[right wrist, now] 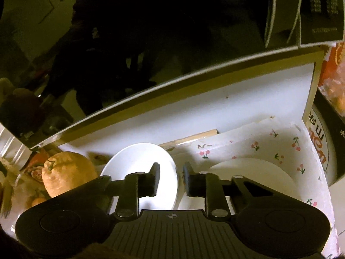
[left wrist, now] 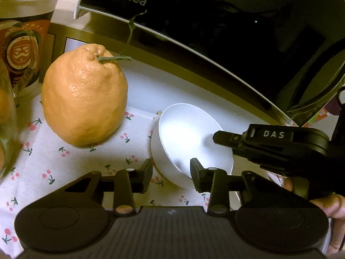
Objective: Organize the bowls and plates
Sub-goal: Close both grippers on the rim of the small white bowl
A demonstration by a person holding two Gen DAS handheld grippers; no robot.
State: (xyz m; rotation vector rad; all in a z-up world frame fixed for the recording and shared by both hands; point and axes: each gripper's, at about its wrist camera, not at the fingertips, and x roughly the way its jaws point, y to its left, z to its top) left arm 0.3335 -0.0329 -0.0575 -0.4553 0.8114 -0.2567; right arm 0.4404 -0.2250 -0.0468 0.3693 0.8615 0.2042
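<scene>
On my left feed, the left gripper (left wrist: 171, 176) has its fingers set across the near wall of the bowl (left wrist: 185, 129). One finger (left wrist: 147, 174) sits against the outside and the other (left wrist: 197, 177) just inside the rim, so I read them as clamped on the bowl. The bowl is white and empty. It is tipped, with its mouth facing up and away from me. It sits at the edge of the cherry-print cloth (left wrist: 54, 161) on the bench, just in front of the microwave (left wrist: 194, 21). A big orange fruit (left wrist: 84, 99) stands on the cloth just beside the bowl, apart from it. A printed cup (left wrist: 21, 43) is behind the fruit.

The right gripper reaches in from the side on that feed, with its tip over the far rim. A bit of the hand (left wrist: 332, 207) shows below it.

On my right feed, the right gripper (right wrist: 171, 180) has the bowl's rim between its fingers. One finger (right wrist: 154, 179) is inside the bowl and the other is outside, drawn close together and pinching the wall. So both grippers are on the same bowl, at opposite sides. Just beyond the outer finger I see what looks like a white plate (right wrist: 258, 168) lying flat on the cloth. A printed box (right wrist: 323, 146) stands at the far side of it.
</scene>
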